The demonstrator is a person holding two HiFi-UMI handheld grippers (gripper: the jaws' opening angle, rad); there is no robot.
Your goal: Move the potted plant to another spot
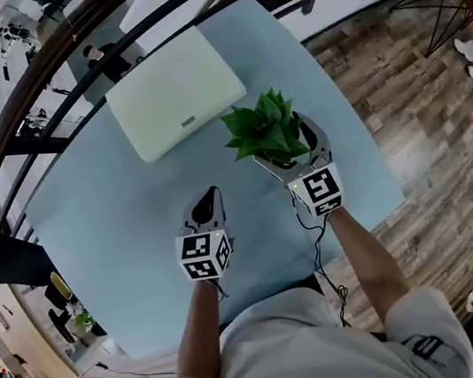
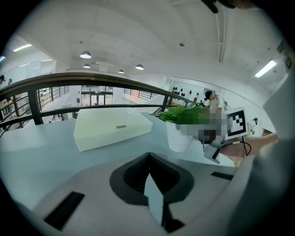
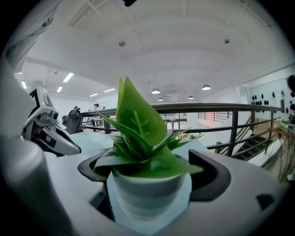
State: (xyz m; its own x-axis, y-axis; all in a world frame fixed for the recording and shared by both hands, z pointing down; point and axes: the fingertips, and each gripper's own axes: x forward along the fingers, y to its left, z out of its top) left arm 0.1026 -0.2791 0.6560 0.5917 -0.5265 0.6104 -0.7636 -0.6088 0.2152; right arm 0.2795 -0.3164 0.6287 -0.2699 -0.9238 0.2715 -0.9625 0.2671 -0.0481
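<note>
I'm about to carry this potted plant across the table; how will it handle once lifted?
Probably light: the potted plant looks small between the right gripper's jaws. Its smooth, tapering white wall might slip downward. The tall leaves look bendy and could make it top-heavy, so tip-prone.

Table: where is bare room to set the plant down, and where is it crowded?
Bare: the wide left part of the table, nearer than the box and left of the left gripper; also the near right corner. Crowded: between box and plant.
</note>
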